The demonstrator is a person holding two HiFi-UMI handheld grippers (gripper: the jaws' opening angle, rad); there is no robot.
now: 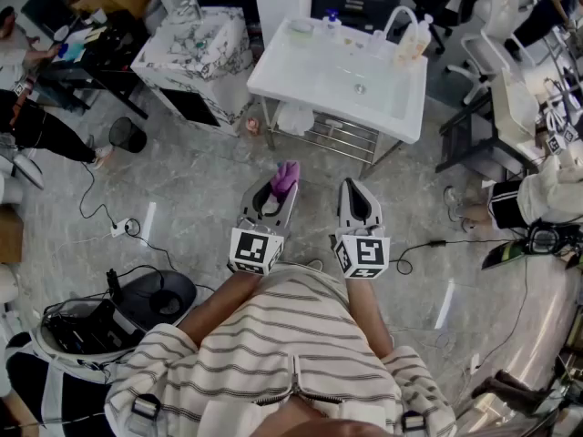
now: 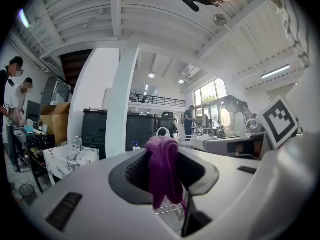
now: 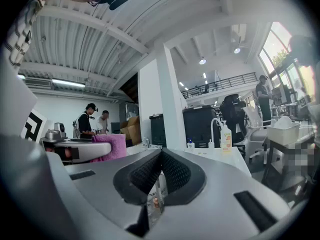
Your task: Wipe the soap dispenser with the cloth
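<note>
I'm still approaching: my left tool (image 1: 279, 188) pinches the purple cloth (image 1: 286, 177), and my right tool (image 1: 354, 189) is closed on nothing (spare). The soap dispenser (image 1: 420, 35) stands on the sink's (image 1: 310, 66) back rim, so next I close in.

There are two grippers in the middle of the frame, a left gripper (image 1: 281, 189) and a right gripper (image 1: 352, 186), one purple cloth (image 1: 287, 173), one white sink (image 1: 310, 66) at the top, and one tap (image 1: 398, 15).

No legible text, labels or numbers anywhere.
</note>
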